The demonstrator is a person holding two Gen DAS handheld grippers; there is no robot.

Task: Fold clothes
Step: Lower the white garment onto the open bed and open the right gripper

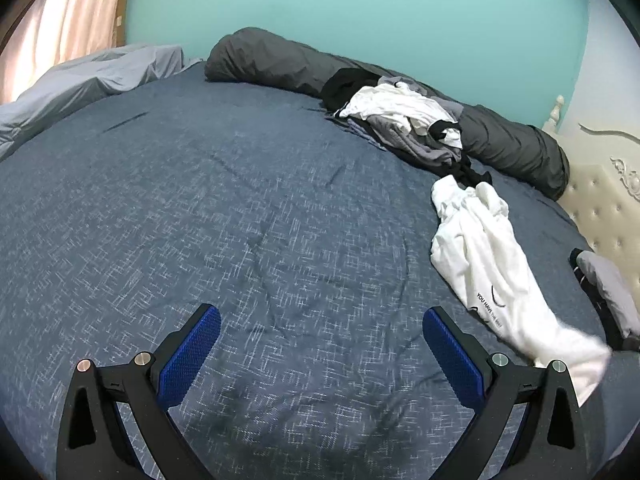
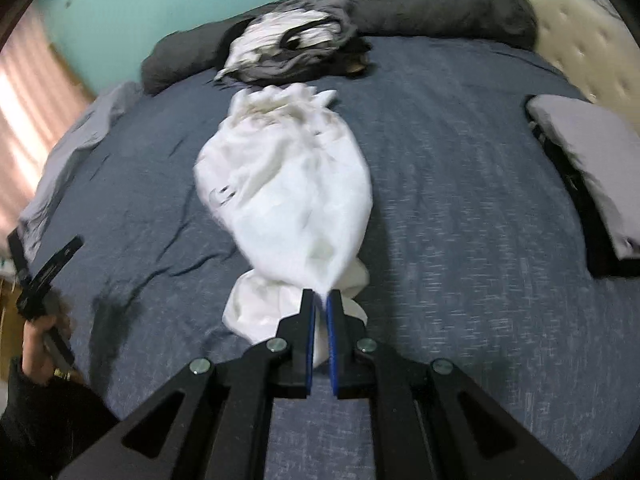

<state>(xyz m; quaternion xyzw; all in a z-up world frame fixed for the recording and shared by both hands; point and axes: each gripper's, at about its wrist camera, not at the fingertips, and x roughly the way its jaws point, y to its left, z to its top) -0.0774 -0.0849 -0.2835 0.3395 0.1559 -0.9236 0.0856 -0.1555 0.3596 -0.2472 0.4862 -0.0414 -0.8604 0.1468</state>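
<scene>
A white T-shirt (image 2: pixel 288 184) with black print lies stretched out on the blue bedspread (image 2: pixel 460 208). My right gripper (image 2: pixel 320 300) is shut on its near edge and holds it. In the left wrist view the same shirt (image 1: pixel 480 248) runs along the right side toward the lower right. My left gripper (image 1: pixel 322 320) is open and empty, above bare bedspread (image 1: pixel 240 208), to the left of the shirt. It also shows in the right wrist view (image 2: pixel 44 272) at the far left, held in a hand.
A pile of unfolded white, grey and black clothes (image 1: pixel 404 120) lies at the far side against a dark grey rolled duvet (image 1: pixel 280 60). A folded grey garment on a black one (image 2: pixel 588 168) sits at the right near the cream headboard (image 1: pixel 600 200). A light grey sheet (image 1: pixel 80 80) is bunched at the left.
</scene>
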